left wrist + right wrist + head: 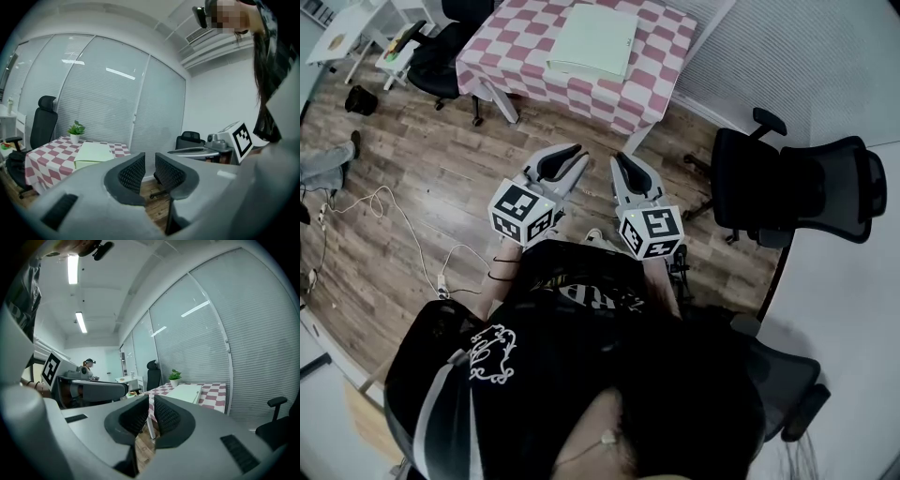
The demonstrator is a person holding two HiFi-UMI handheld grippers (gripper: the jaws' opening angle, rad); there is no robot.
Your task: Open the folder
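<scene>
Two grippers, one closed folder: the approach

Item 1, folder (592, 42): pale green, lying flat and shut on the table (502, 56) with the pink checked cloth. It is well apart from both grippers, across open wood floor (441, 169). A small potted plant (75, 130) stands near its far end.

Item 2, left gripper (565, 156): held close to the person's body, roughly level. Its fingers are a narrow slit apart with nothing between them.

Item 3, right gripper (630, 165): just beside the left, with the same narrow gap, empty.

Handling note: the task looks unstarted, so the step in hand is the walk-up. It is best done by widening one gripper before arrival and coming at the cover's free edge low and level. That gripper should pinch the top cover only, while the other rests on the folder so it does not slide. Which edge is the spine cannot be told from here.
</scene>
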